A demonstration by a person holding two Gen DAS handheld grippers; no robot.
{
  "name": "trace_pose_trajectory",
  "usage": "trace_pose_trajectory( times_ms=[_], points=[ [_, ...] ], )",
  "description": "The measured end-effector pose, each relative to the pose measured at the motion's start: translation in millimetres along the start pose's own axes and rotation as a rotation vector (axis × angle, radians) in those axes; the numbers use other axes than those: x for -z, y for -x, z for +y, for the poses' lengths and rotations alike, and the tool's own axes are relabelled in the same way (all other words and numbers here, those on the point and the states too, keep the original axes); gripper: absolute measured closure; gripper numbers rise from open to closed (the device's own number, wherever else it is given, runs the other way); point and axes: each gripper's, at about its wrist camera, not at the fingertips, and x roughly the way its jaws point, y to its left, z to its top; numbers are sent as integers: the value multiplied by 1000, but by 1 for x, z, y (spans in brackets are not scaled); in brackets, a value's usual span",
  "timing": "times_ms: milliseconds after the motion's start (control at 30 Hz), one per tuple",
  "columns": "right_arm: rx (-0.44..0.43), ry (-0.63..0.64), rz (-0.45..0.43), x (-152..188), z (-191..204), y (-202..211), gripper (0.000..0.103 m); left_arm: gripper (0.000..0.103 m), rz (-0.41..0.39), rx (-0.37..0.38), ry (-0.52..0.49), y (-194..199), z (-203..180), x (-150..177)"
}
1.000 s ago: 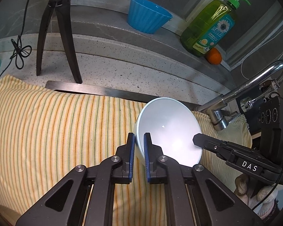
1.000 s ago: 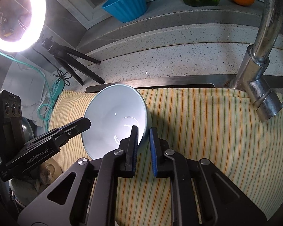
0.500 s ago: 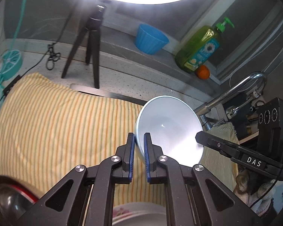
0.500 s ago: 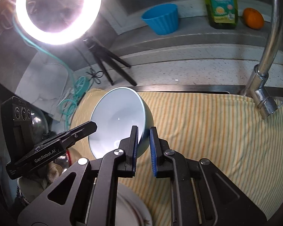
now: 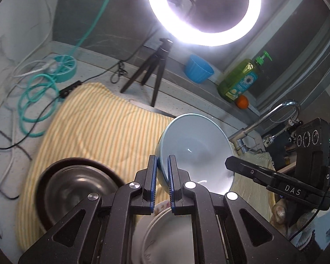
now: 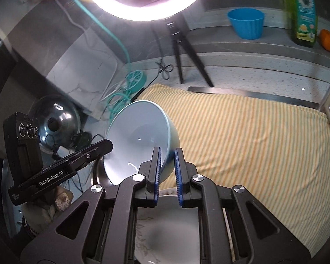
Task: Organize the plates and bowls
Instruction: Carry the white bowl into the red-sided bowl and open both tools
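Mid-carry: left hand-held gripper and right hand-held gripper both clamped on pale blue bowl rim, centre frame. Next: lower level onto white plate, lower centre.

Pale blue bowl now higher, above white plate.

The bowl hangs tilted above the striped cloth on the desk, a plate below it. A metal basin sits left of the plate. Behind the cloth stands a tripod; further right, on the ledge, a small tub, soap bottle and orange.
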Motion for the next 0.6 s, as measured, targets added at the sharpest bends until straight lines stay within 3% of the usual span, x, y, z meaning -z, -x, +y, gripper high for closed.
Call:
trace_pose_trajectory(
  times_ms=[600],
  points=[
    [-76,115,131,25,84,-63,91,95,-34,-99,122,57,77,26]
  ],
)
